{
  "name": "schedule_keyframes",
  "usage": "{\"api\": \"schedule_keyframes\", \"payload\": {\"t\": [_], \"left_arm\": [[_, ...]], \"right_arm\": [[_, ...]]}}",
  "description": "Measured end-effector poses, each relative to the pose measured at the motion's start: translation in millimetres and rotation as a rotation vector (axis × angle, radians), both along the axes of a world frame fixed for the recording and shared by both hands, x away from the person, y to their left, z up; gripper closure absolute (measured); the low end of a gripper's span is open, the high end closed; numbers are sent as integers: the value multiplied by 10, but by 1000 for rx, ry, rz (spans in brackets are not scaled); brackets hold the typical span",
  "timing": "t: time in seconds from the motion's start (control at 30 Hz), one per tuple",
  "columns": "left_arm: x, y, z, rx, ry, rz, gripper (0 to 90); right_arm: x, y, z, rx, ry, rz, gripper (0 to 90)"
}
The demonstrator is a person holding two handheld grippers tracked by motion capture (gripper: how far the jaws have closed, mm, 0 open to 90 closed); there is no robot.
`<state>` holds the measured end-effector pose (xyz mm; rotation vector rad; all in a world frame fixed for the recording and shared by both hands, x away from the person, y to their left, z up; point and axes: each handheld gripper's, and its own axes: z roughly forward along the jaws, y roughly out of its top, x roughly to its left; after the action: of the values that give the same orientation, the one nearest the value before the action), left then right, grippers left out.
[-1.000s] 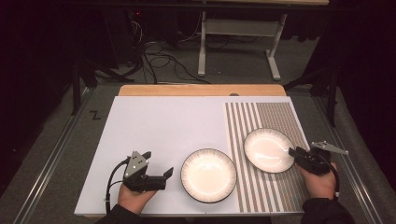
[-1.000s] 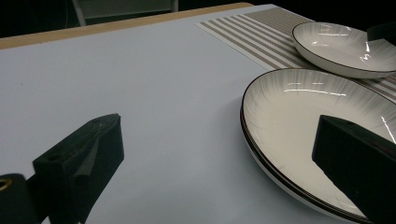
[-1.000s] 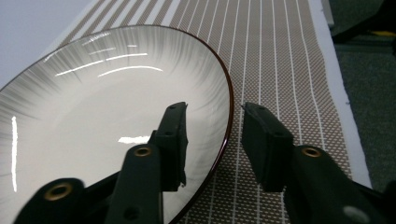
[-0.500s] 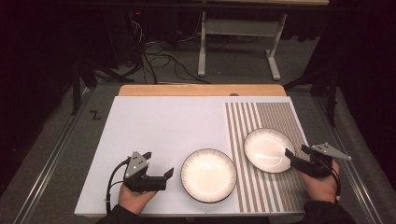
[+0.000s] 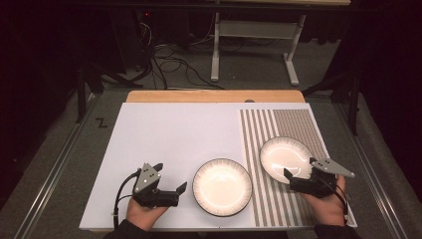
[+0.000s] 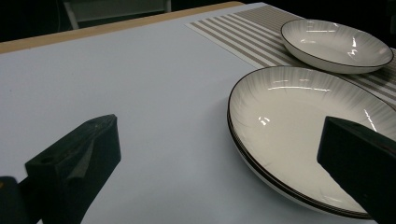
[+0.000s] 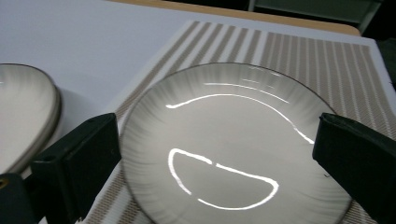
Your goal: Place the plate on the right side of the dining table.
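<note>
On my desk (image 5: pixel 164 134) a striped mat (image 5: pixel 293 124) covers the right part. One plate (image 5: pixel 286 157) sits on that mat; a stack of plates (image 5: pixel 222 186) sits just left of it, nearer me, mostly off the mat. My left claw (image 5: pixel 171 191) rests left of the stack, my right claw (image 5: pixel 291 177) at the near right rim of the mat's plate.

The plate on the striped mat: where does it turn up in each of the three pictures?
High view: the plate on the striped mat lies right of centre, just beyond the right gripper.
Left gripper view: top right, behind the nearer plates.
Right gripper view: centre, between the black jaws.
Shared landmark: the striped mat.
</note>
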<state>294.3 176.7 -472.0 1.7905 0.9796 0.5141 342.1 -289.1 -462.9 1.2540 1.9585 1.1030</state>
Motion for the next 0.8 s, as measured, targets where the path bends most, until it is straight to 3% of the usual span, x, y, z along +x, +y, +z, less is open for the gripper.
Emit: {"api": "schedule_keyframes", "payload": {"t": [0.47,0.6,0.8], "left_arm": [[-73,-17,57,-9,-24,-45,3],[-75,-30,46,-10,-17,-52,3],[-65,-37,36,-5,-9,-44,3]], "right_arm": [[-505,943,164,25,-57,204,10],[-582,1022,172,21,-68,229,10],[-600,924,193,19,-82,210,6]]}}
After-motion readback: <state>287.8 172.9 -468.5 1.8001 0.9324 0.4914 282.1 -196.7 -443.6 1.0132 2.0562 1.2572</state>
